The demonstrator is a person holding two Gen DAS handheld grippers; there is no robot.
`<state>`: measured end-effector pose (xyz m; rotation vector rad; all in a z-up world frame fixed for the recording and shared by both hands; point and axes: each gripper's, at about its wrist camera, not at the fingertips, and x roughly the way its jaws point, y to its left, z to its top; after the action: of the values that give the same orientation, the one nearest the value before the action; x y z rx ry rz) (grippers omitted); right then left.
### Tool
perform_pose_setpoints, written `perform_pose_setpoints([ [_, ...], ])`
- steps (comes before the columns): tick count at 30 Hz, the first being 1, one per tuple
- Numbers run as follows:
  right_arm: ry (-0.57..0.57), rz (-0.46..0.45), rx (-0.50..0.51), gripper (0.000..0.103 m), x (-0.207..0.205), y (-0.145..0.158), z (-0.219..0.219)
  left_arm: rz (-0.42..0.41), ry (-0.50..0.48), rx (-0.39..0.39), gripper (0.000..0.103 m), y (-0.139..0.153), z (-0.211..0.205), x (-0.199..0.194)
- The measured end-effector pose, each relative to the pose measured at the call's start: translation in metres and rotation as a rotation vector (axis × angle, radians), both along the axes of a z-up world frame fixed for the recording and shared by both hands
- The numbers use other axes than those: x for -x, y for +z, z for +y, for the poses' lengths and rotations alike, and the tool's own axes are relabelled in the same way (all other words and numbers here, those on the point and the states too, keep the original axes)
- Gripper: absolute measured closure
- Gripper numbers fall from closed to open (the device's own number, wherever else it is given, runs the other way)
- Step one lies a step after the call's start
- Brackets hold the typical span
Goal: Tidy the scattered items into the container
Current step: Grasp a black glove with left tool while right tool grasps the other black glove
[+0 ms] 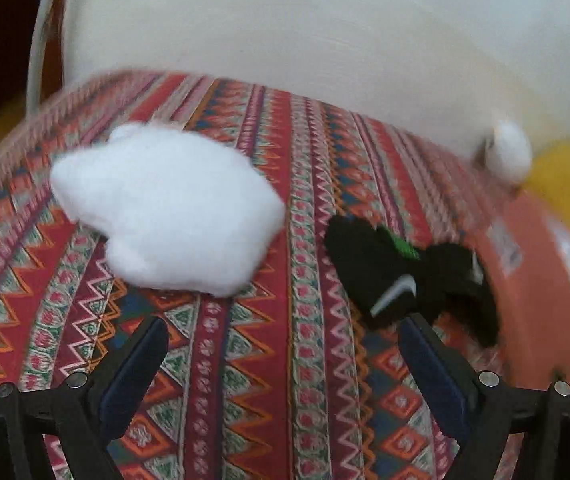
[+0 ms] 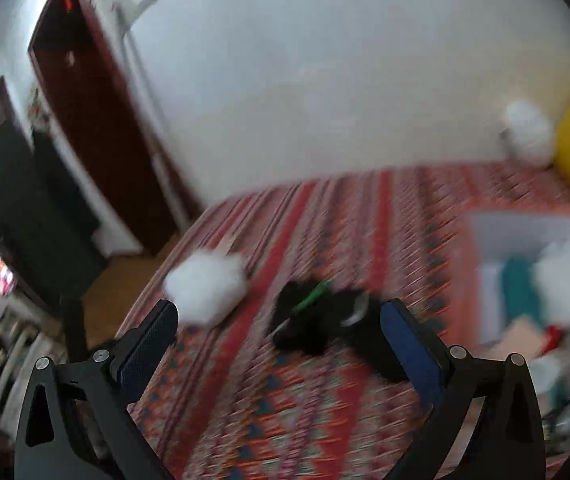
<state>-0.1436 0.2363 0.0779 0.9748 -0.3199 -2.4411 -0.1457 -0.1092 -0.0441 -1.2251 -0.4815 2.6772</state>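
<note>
Both grippers hang above a patterned cover with their fingers spread wide and nothing between them. The left gripper (image 1: 283, 354) tilts down toward the cover (image 1: 245, 360) from close above, its dark-blue pads (image 1: 133, 372) bare, while the right gripper (image 2: 279, 338) sits higher and looks out more level across the room, its view smeared by motion blur. The cover is a woven cloth of red, orange, green and blue zigzag stripes running away from the fingers, laid on what looks like a bed against a plain white wall (image 2: 325, 80); past the right gripper's left finger the room shows a dark wooden door (image 2: 97, 132) and a tan floor (image 2: 125, 280). Two loose things lie on the cloth ahead of the fingers — one white fluffy wad (image 1: 165, 208), beyond the left finger in each view, and one black sock bundle (image 1: 405, 280) with green and white marks, just past the right finger's tip. One smaller white puff (image 1: 511, 152) rests far ahead to the right at the wall, beside a yellow cushion (image 1: 565, 184). The container (image 2: 485, 280) stands beyond the right finger of the right gripper — one orange-sided box, already holding white fluff and blurred teal and red pieces.
</note>
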Motion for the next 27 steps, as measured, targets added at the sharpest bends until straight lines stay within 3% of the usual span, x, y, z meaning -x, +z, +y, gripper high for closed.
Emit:
perform_pose_setpoints([
  [4,0.052,-0.078,-0.033,0.0,0.014,-0.038,-0.045,-0.052,0.067,-0.201,0.006,-0.026,-0.046,0.013],
  [10,0.074,-0.154,-0.063,0.0,0.031,-0.082,-0.069,-0.125,0.164,-0.493,0.006,-0.063,-0.114,0.032],
  [13,0.054,-0.186,-0.042,0.0,0.04,-0.095,-0.063,-0.115,0.167,-0.544,0.006,-0.072,-0.119,0.036],
  [18,-0.055,-0.282,0.12,0.0,0.056,-0.118,-0.031,-0.146,0.187,-0.644,0.006,-0.09,-0.118,0.044],
  [24,-0.223,-0.339,0.096,0.0,0.066,-0.139,0.001,-0.163,0.194,-0.654,0.006,-0.1,-0.105,0.053],
  [27,-0.234,-0.329,-0.003,0.0,0.07,-0.143,0.0,-0.17,0.172,-0.666,0.006,-0.102,-0.092,0.056],
])
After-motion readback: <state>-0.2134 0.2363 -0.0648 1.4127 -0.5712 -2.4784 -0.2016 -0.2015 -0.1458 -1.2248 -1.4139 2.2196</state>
